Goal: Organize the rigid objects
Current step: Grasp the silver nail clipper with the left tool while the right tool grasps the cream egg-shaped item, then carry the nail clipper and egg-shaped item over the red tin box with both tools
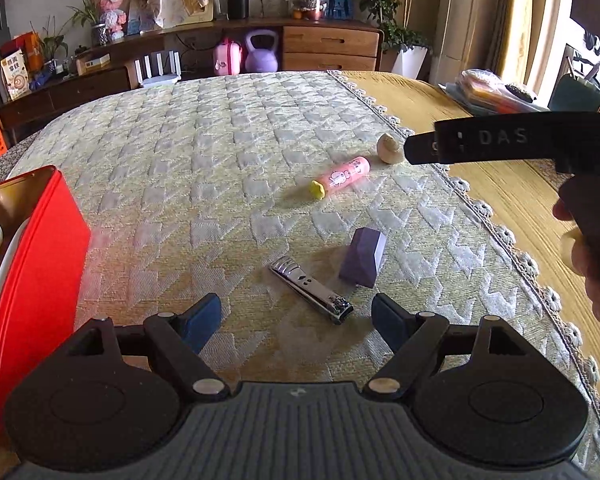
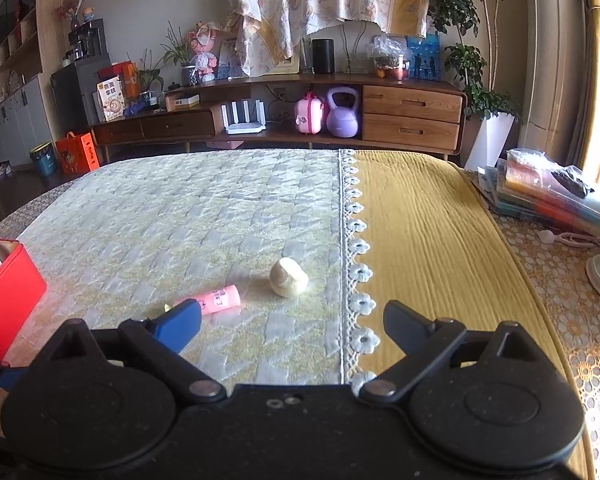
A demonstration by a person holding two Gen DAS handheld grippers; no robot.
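Nail clipper [image 1: 311, 295] lying flat, closed. Purple wedge block [image 1: 363, 258] standing just right of the clipper; pink tube [image 1: 341, 178] lying beyond the clipper; cream knob [image 1: 390, 149] sitting farther beyond the clipper; red tin [image 1: 32, 280] standing open, far left of the clipper.

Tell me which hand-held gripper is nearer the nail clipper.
Left. The left hand-held gripper hovers open directly over the nail clipper; the right hand-held gripper sits farther off, facing the pink tube.
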